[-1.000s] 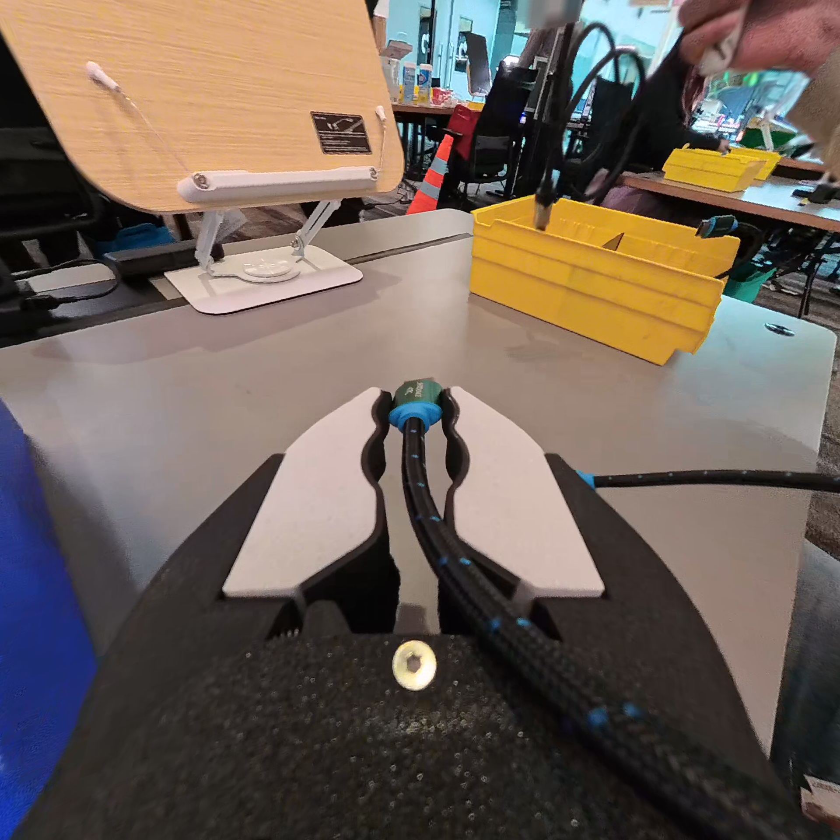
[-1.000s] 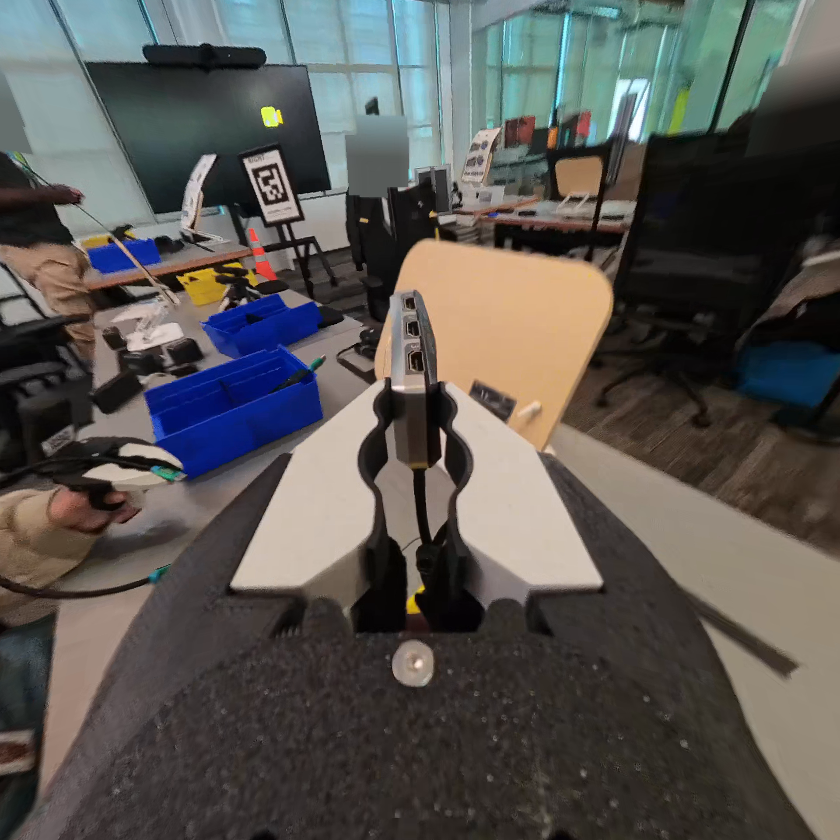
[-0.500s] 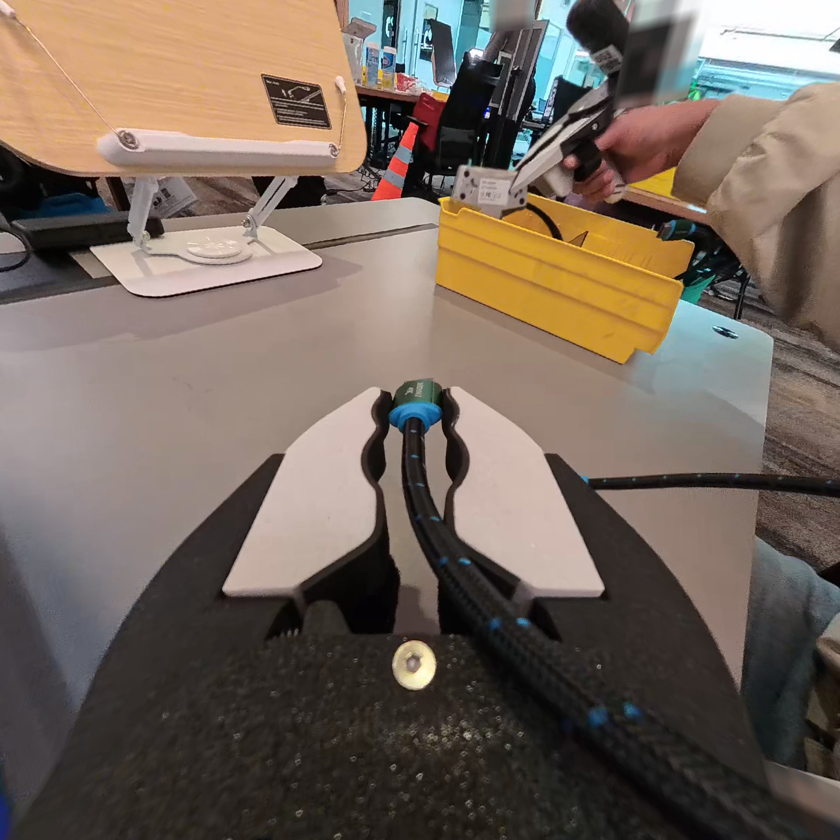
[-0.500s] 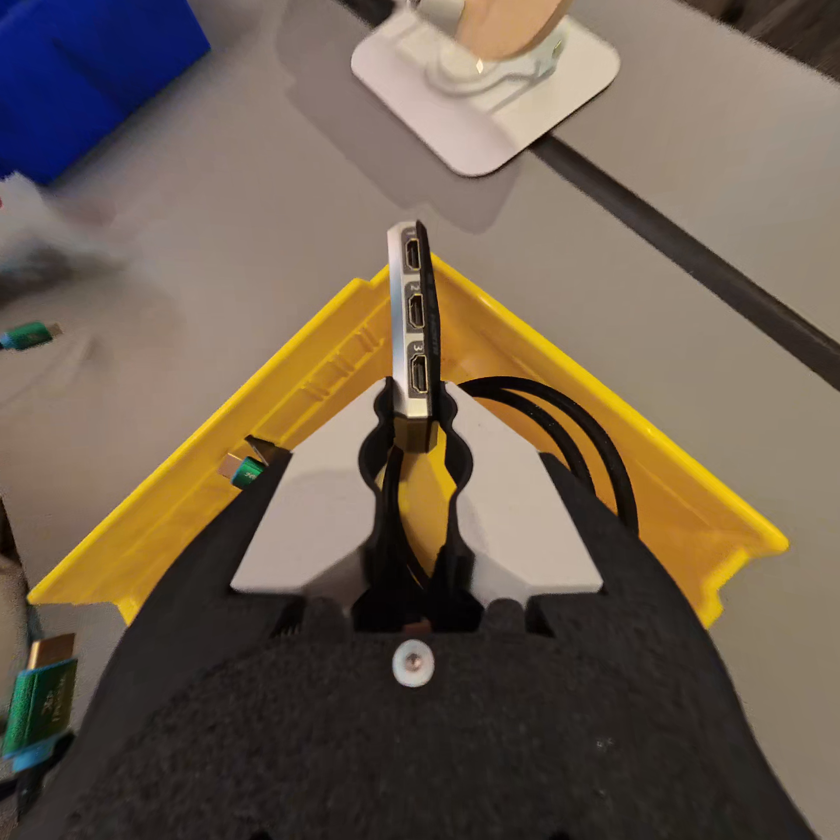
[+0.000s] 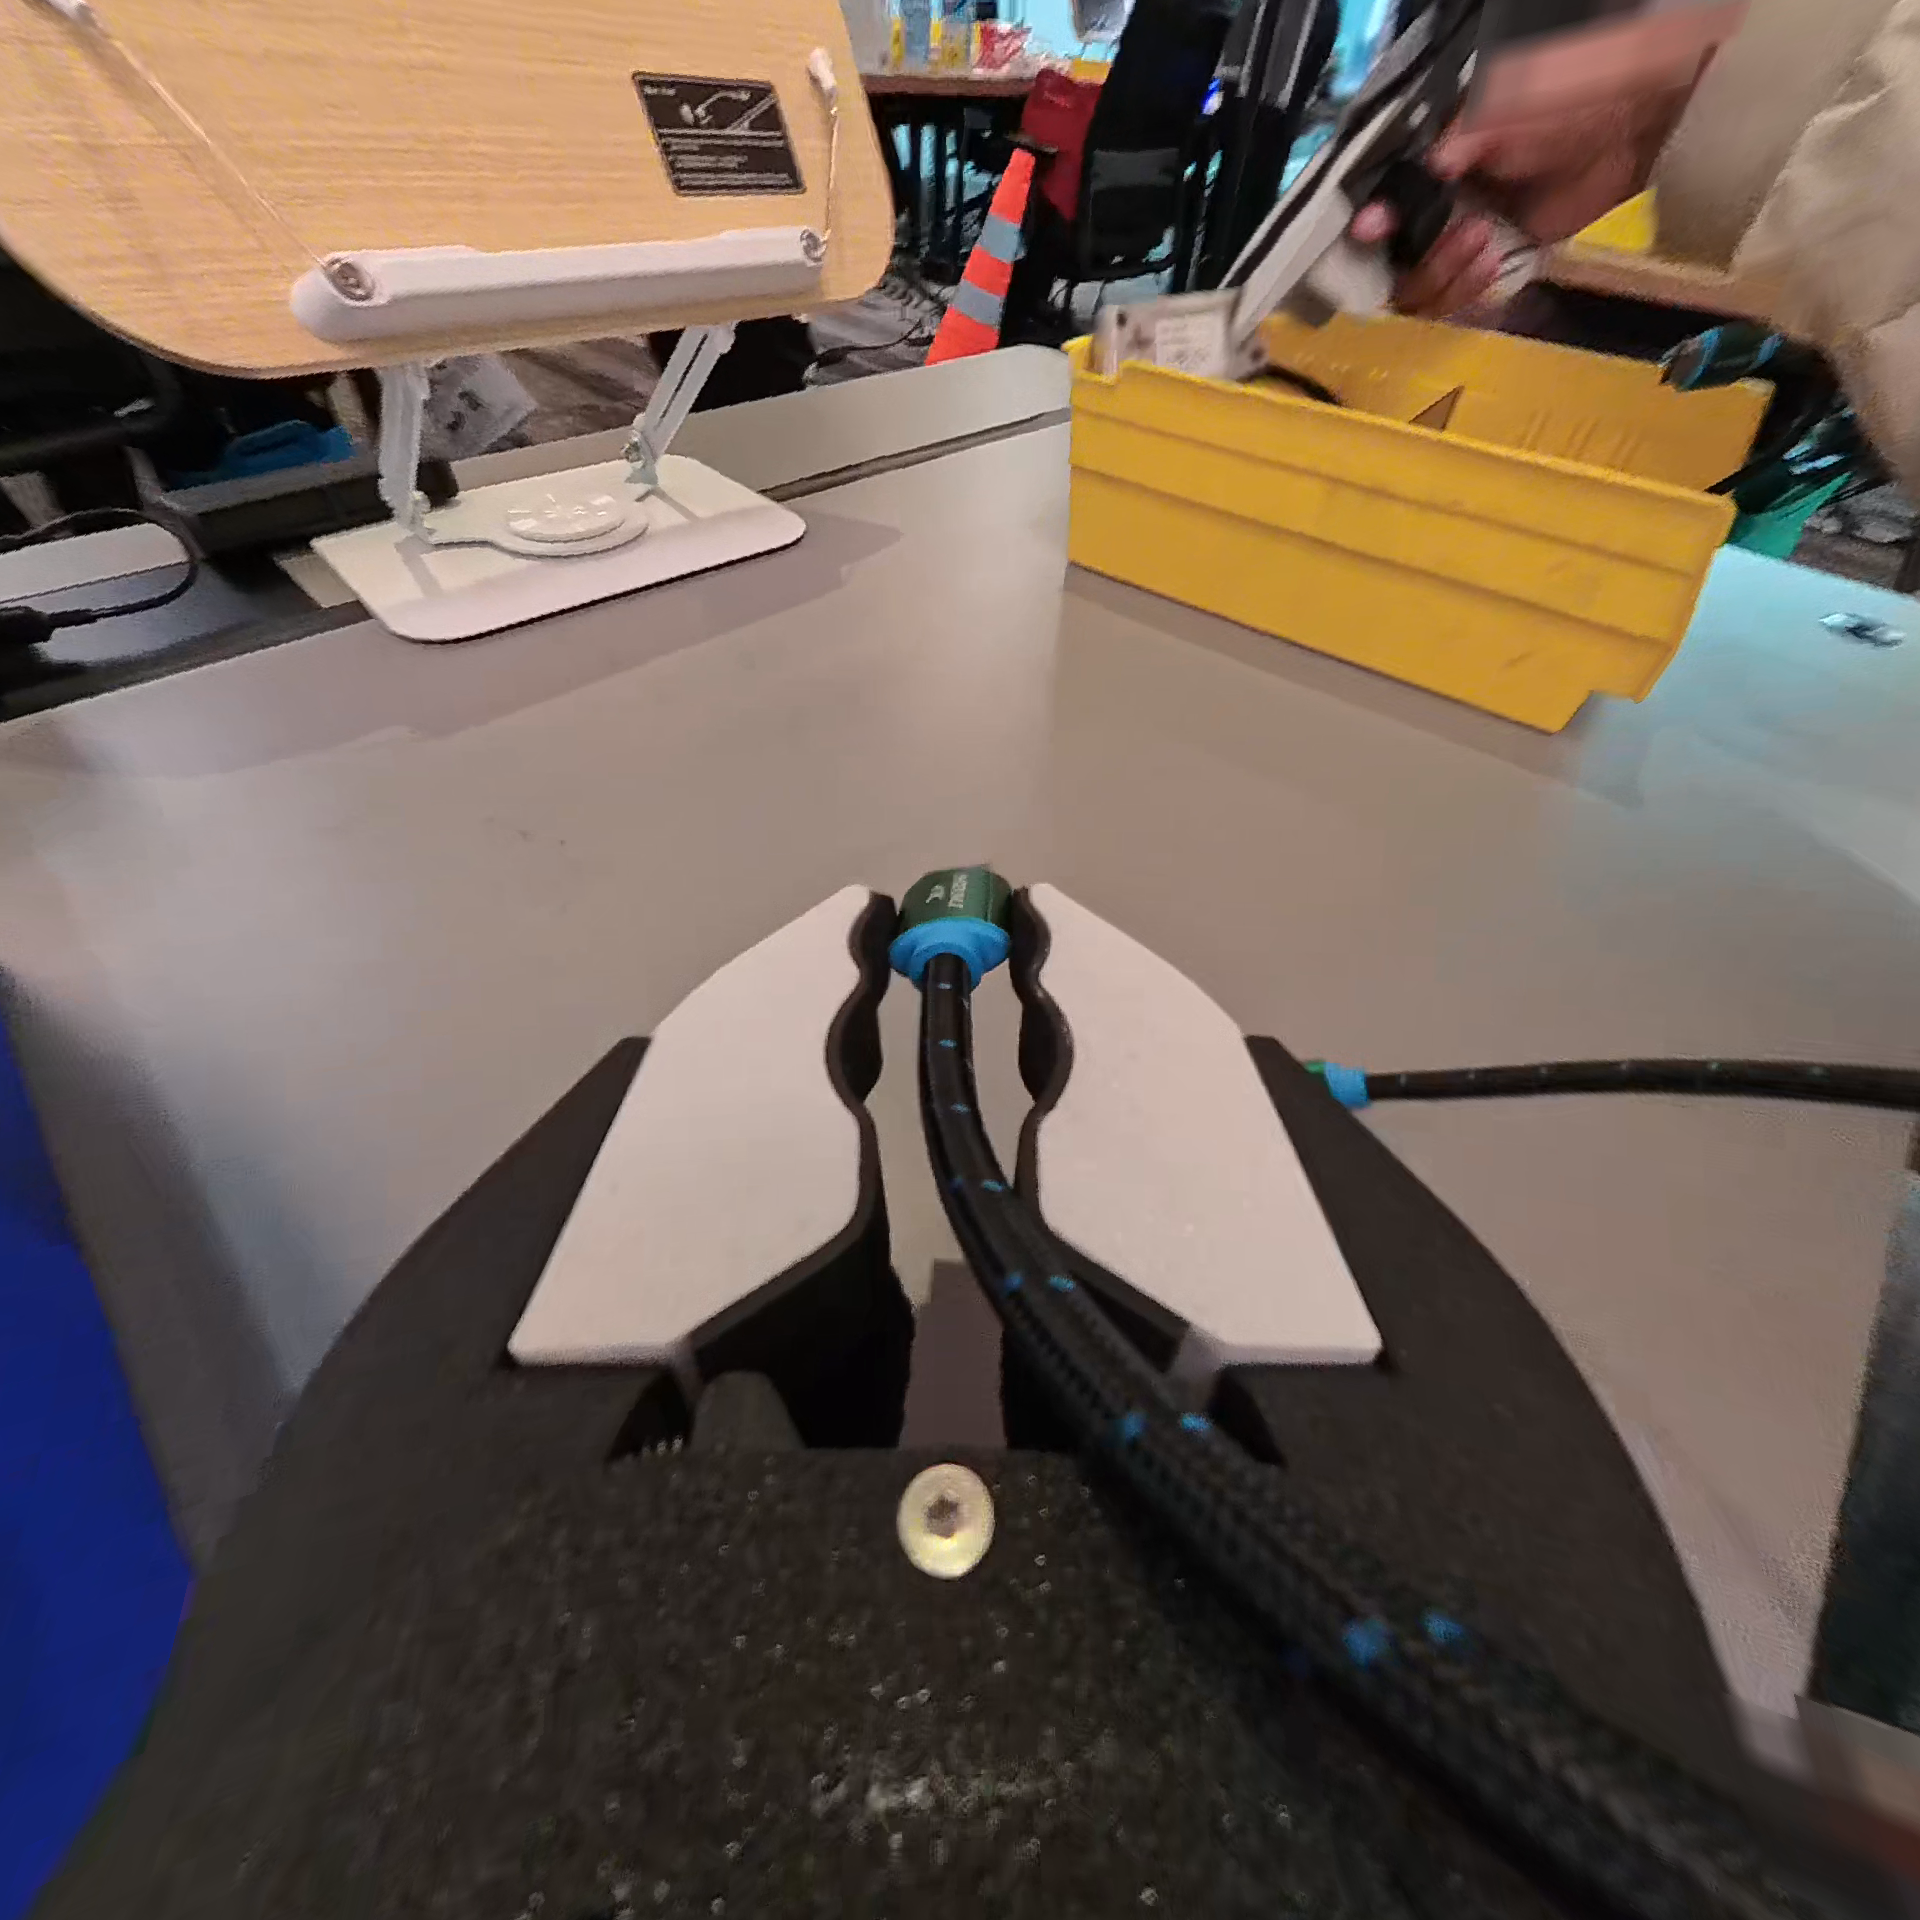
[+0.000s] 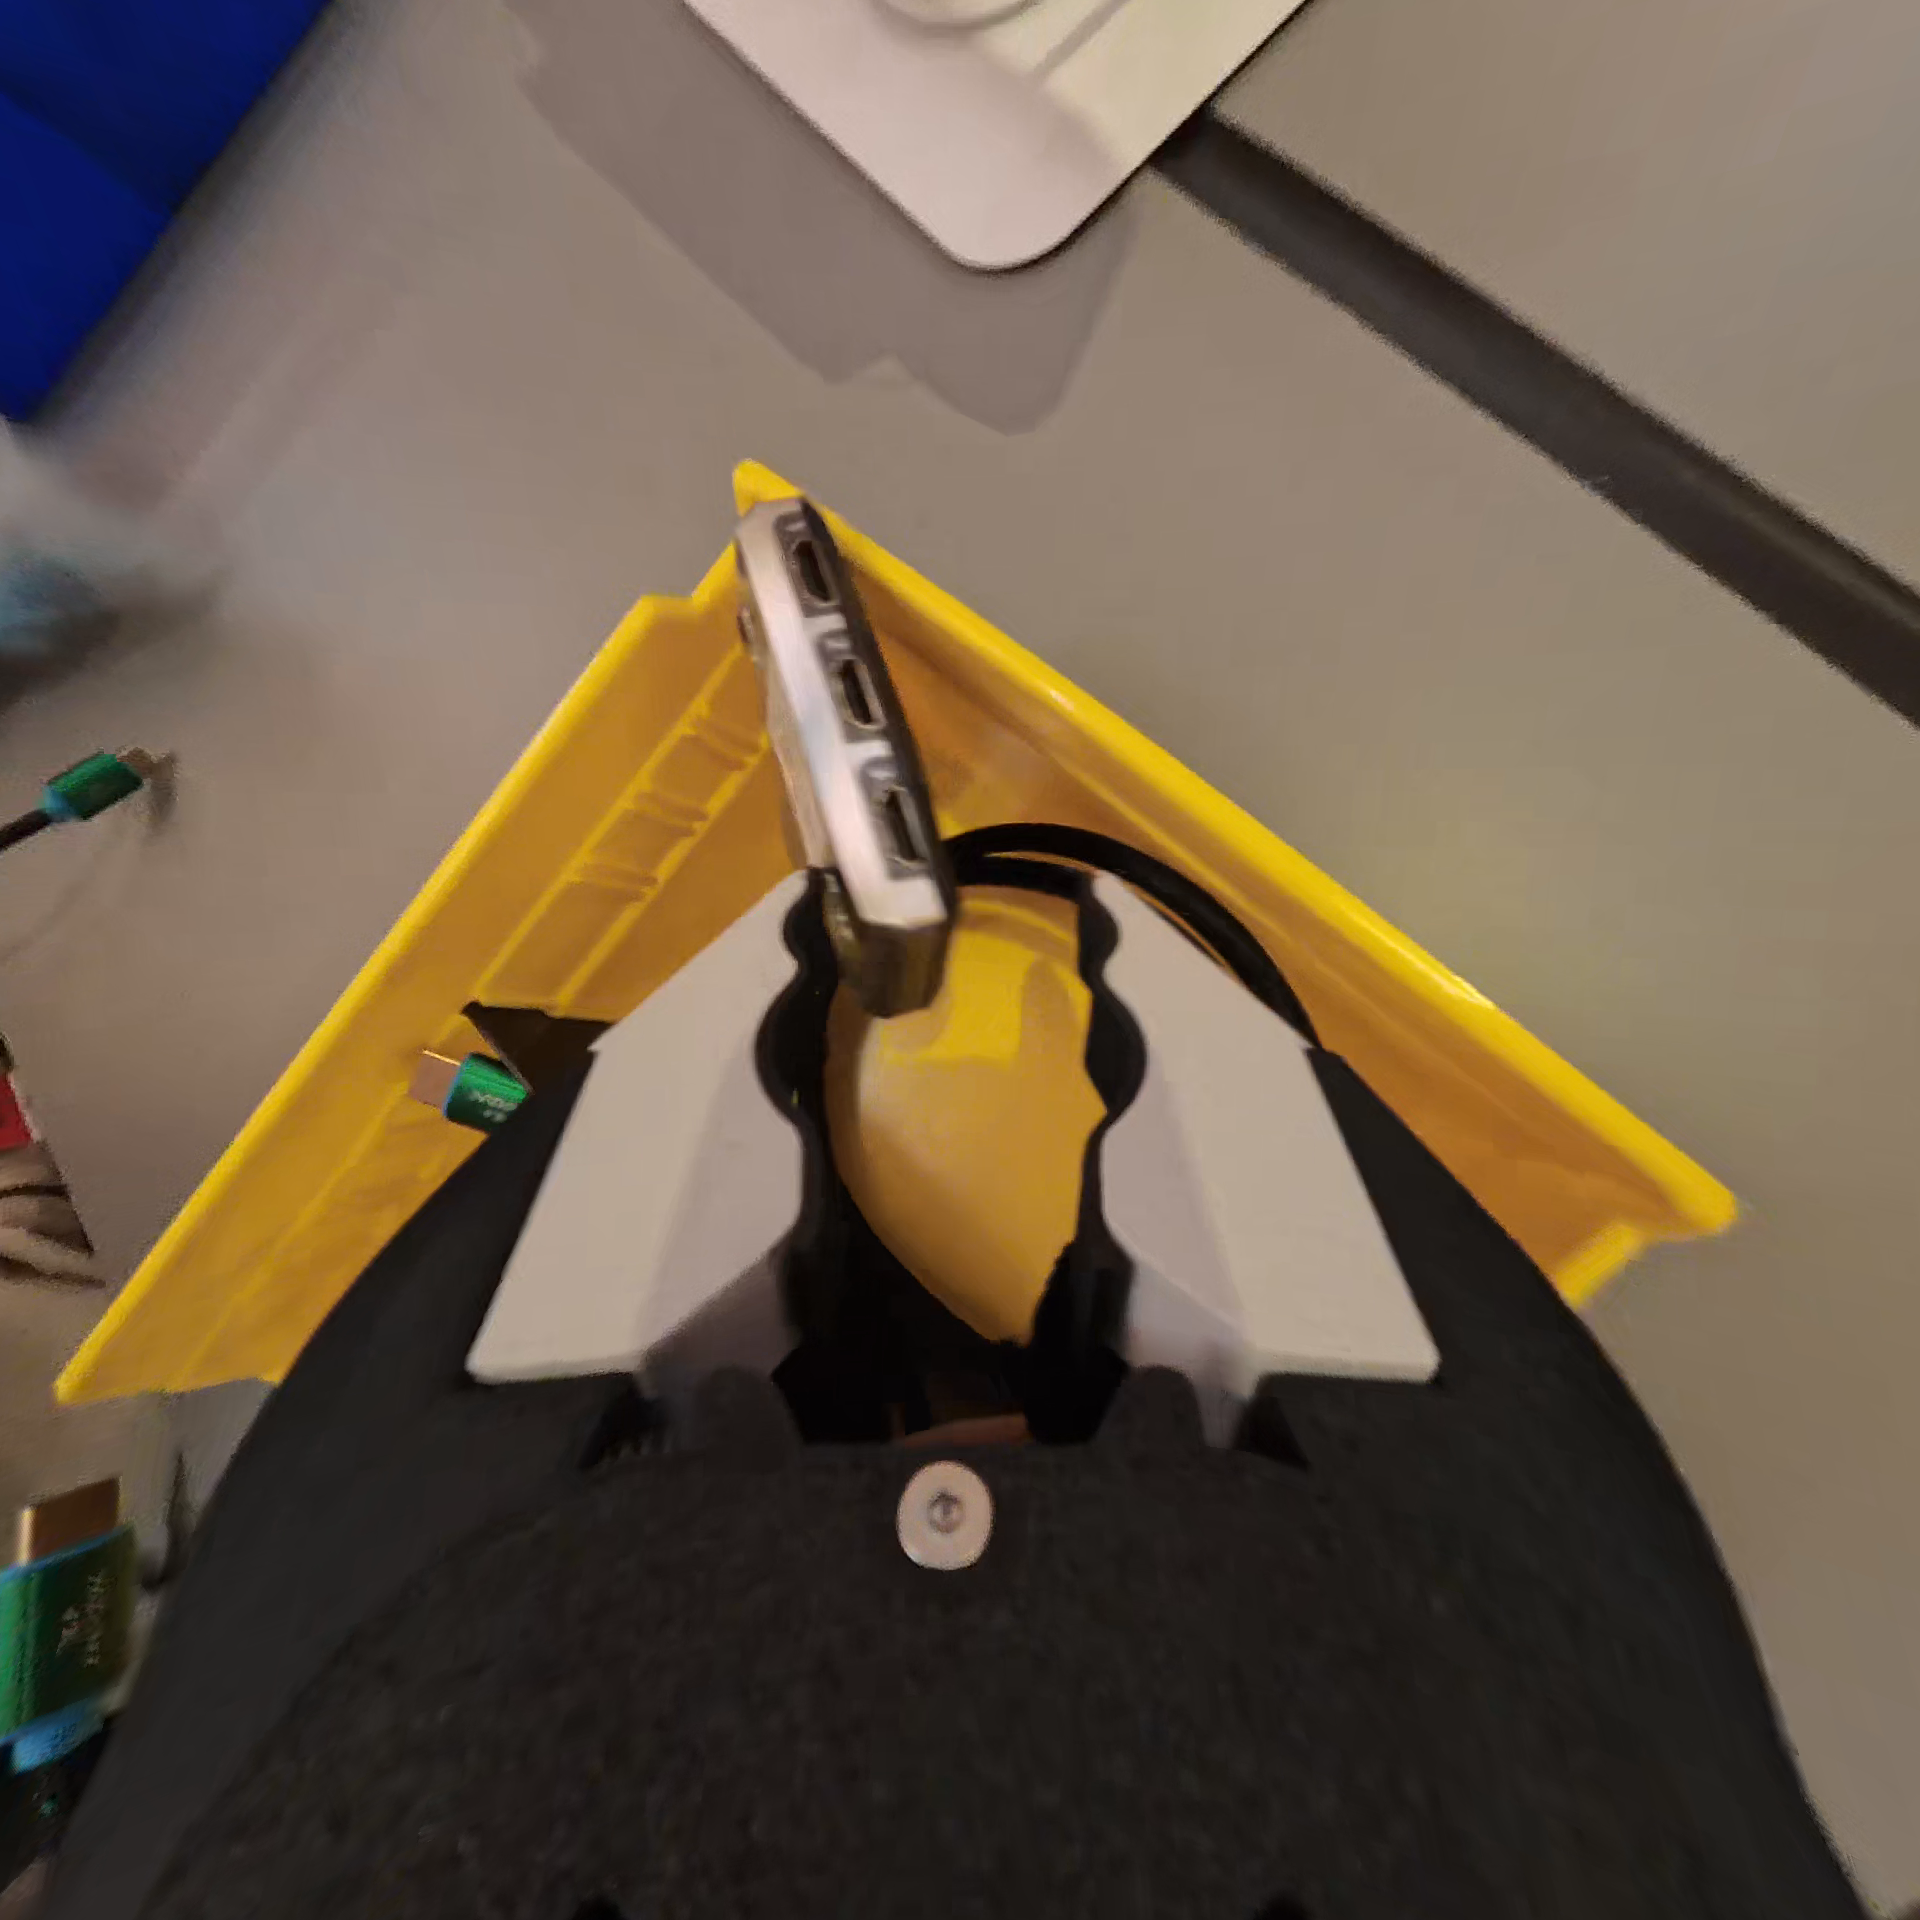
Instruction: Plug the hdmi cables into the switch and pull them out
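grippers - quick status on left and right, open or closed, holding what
Left gripper: shut on the HDMI cable plug.
Right gripper: open, over the yellow bin; the switch is tilting free.

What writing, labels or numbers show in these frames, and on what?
Not quoting any; these bear writing.
Black sticker on the stand: fine print.
Plug in the left gripper: blurred print.
Switch: white label, blurred.
Loose plug, right view's corner: sideways print.
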Motion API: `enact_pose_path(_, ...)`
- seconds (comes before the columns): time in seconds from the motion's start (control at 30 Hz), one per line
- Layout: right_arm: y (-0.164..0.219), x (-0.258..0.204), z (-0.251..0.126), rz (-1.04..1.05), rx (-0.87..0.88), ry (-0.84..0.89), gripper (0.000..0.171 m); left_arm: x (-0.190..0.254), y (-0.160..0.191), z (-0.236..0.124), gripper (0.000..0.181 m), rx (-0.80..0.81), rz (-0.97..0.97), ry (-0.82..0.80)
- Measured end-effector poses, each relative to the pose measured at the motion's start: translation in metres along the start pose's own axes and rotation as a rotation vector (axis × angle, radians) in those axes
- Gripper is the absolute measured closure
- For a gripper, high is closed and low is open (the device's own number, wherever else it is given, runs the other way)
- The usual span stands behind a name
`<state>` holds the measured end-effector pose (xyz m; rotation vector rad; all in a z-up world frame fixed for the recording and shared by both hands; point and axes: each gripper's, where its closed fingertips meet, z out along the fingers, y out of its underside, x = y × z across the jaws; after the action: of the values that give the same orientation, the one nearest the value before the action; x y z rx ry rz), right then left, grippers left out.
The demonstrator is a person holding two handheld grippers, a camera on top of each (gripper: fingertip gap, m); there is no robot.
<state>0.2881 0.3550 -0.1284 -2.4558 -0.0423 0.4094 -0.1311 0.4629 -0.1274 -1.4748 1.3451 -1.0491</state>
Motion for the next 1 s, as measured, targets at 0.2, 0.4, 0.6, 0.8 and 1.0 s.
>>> enact_pose_path(0.2, -0.049, -0.032, -0.078, -0.124, 0.181, 0.235, 0.113, -0.009, 0.000, -0.002, 0.159, -0.032, 0.068, -0.108)
enact_pose_path(0.4, -0.065, -0.255, -0.061, -0.458, 0.342, 0.196, 0.123, -0.025, -0.006, -0.008, 0.159, -0.028, 0.057, -0.224)
enact_pose_path(0.6, 0.002, -0.464, 0.073, -0.711, 0.395, -0.030, 0.131, -0.040, -0.011, -0.014, 0.159, -0.045, 0.099, -0.349)
enact_pose_path(0.8, 0.008, -0.481, 0.110, -0.764, 0.415, 0.082, 0.162, -0.042, -0.009, -0.013, 0.159, -0.073, 0.129, -0.384)
enact_pose_path(1.0, -0.016, -0.453, 0.067, -0.731, 0.489, 0.237, 0.167, -0.025, 0.007, 0.005, 0.128, -0.125, 0.180, -0.304)
